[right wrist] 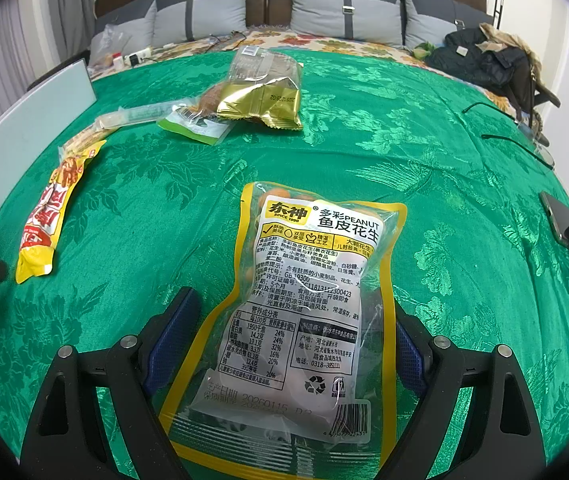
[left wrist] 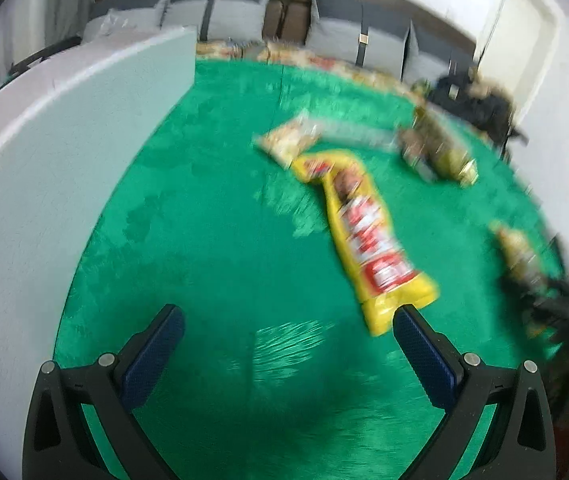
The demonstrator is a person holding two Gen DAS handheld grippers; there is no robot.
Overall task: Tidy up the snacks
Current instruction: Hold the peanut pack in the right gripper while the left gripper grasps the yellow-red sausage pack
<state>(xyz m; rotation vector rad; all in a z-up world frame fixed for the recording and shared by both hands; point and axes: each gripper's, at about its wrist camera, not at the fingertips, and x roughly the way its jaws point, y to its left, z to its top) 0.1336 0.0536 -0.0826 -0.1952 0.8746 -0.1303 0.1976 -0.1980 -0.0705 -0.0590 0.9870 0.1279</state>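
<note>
Right gripper (right wrist: 290, 344) spread wide, peanut bag (right wrist: 304, 304) lying between fingers, not gripped. Left gripper (left wrist: 288, 332) spread wide, empty, over green bedspread (left wrist: 204, 200), yellow packet (left wrist: 364, 232) just ahead.

The peanut packet (right wrist: 304, 292) reads "东神 SINCE 1990", "多彩PEANUT 鱼皮花生", "GB 19300", phone "0318-385111" and date "20260115". Print on the yellow packet (right wrist: 50, 216) is illegible.

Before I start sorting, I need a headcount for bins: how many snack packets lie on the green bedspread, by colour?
Yellow: 2, the clear yellow-bordered peanut pouch and the long yellow-and-red packet
Gold: 1, the crinkled gold foil packet
Green: 1, the green-and-white flat pouch
Clear: 1, the long clear strip packet
Total: 5
</note>
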